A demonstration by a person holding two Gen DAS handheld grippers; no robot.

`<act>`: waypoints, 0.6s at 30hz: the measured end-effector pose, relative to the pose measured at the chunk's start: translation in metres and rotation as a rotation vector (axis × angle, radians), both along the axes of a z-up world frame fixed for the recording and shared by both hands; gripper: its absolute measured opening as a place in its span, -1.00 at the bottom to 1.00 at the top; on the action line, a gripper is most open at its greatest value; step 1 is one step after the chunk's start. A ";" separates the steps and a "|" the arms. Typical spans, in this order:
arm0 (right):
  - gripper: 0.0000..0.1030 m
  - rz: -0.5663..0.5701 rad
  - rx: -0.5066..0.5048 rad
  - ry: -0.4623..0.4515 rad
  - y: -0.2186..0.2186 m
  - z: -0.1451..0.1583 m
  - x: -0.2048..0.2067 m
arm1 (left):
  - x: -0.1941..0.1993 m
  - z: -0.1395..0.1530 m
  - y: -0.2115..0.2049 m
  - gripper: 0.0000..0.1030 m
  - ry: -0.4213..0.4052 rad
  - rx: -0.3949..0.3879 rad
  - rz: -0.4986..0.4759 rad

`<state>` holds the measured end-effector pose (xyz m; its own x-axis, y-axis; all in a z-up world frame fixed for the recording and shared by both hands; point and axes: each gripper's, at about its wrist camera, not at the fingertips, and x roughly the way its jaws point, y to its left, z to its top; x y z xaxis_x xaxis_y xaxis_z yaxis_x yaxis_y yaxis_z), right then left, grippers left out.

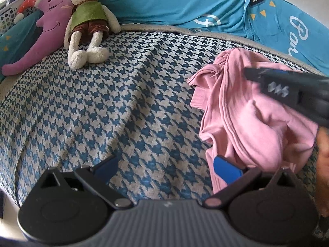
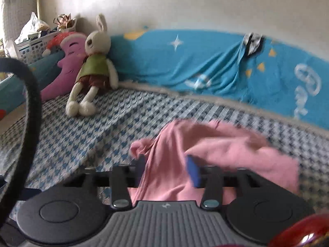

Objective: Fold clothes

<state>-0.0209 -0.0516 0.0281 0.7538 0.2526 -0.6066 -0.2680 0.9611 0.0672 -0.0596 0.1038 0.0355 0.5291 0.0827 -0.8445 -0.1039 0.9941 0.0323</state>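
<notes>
right gripper (image 2: 166, 168): half open, pink top (image 2: 216, 144) bunched between the jaws, not pinched
left gripper (image 1: 166, 166): wide open, empty
tip: grab one hem, spread it flat first

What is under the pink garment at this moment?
The pink garment lies crumpled on the blue-and-white houndstooth cover, which shows all around it. Whatever lies beneath its folds is hidden. One blue pad of the left gripper overlaps its lower edge.

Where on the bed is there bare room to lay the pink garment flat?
Free: the houndstooth cover between the plush rabbit and the pink garment. Crowded: the far corner with the rabbit and moon pillow, and the blue quilt along the wall.
</notes>
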 end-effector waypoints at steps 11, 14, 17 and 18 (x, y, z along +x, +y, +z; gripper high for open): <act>-0.35 -0.009 -0.124 0.008 0.016 -0.033 0.008 | -0.003 -0.005 0.007 1.00 0.006 0.018 0.008; -0.60 -0.027 -0.095 0.000 0.012 -0.030 0.007 | -0.003 -0.005 0.008 1.00 0.001 0.028 0.007; -0.64 -0.050 -0.032 -0.007 0.004 -0.021 0.005 | -0.003 -0.004 0.007 1.00 0.001 0.027 0.006; -0.64 -0.053 -0.010 -0.014 0.002 -0.017 0.004 | -0.002 -0.003 0.007 1.00 0.001 0.029 0.005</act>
<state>-0.0171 -0.0499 0.0115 0.7744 0.2058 -0.5983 -0.2171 0.9746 0.0542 -0.0621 0.1110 0.0322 0.5281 0.1097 -0.8421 -0.1093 0.9922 0.0607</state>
